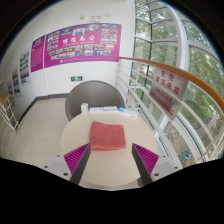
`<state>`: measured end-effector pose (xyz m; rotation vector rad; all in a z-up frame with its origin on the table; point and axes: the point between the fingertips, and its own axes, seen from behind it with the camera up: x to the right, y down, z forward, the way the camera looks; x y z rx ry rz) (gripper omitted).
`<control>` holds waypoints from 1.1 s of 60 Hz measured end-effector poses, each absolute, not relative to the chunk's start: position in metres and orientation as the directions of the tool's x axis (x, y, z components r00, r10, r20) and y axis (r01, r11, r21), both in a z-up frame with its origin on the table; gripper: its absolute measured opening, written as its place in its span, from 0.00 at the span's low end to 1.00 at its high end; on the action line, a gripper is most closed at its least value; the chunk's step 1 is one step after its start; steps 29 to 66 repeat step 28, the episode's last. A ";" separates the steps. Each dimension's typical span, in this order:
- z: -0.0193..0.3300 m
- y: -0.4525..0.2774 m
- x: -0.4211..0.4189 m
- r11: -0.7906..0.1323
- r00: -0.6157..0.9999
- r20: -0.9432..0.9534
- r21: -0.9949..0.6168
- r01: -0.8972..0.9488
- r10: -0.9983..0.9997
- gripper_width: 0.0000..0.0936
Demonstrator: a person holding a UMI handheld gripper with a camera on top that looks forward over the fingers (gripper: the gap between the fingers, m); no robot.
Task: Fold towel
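Note:
A pink towel (108,136) lies folded into a rough square on a round white table (85,128). My gripper (111,159) hangs above the table's near side. Its two fingers, with magenta pads (77,155), stand wide apart and hold nothing. The towel lies just ahead of the fingertips, in the gap between them, touching neither.
A grey curved seat back (95,93) stands beyond the table. A white wall with pink posters (75,45) is behind it. A glass wall with an orange handrail (175,70) runs along the right. A small white object (85,108) sits at the table's far edge.

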<state>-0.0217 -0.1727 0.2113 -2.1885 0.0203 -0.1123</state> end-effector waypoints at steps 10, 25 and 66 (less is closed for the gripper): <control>0.235 -0.241 -0.059 -0.575 0.993 0.089 -0.818 0.027 -0.079 0.92; 0.257 -0.295 -0.091 -0.555 0.994 0.077 -0.831 0.023 -0.074 0.91; 0.261 -0.299 -0.088 -0.553 0.993 0.085 -0.833 0.027 -0.079 0.92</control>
